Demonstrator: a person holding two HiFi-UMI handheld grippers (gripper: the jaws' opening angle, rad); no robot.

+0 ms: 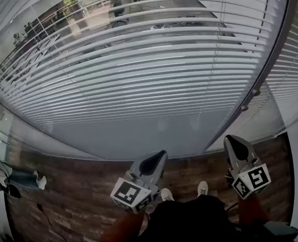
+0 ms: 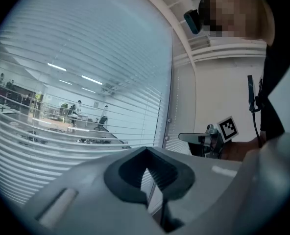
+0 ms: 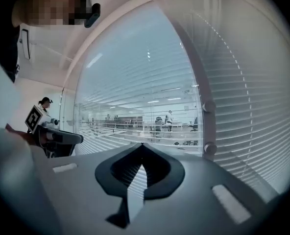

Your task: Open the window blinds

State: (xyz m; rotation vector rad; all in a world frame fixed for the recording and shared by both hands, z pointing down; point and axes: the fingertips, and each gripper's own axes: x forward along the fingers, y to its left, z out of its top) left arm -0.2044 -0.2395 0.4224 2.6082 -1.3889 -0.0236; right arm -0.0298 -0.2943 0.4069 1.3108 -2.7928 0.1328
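The left tongs [image 1: 160, 156] and the right tongs [image 1: 231, 140] are both closed, tips together, with nothing in them. They point at the window blinds [image 1: 154, 69], which hang across the glass ahead. The pale slats lie level, and an office shows through the gaps. A dark frame post [image 1: 249, 97] with knobs rises just beside the right tongs, above the wooden floor [image 1: 73, 185].

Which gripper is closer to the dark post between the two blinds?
Right. The right gripper sits just right of the post, near its lower end; the left gripper is farther off to its left, before the wide blind.
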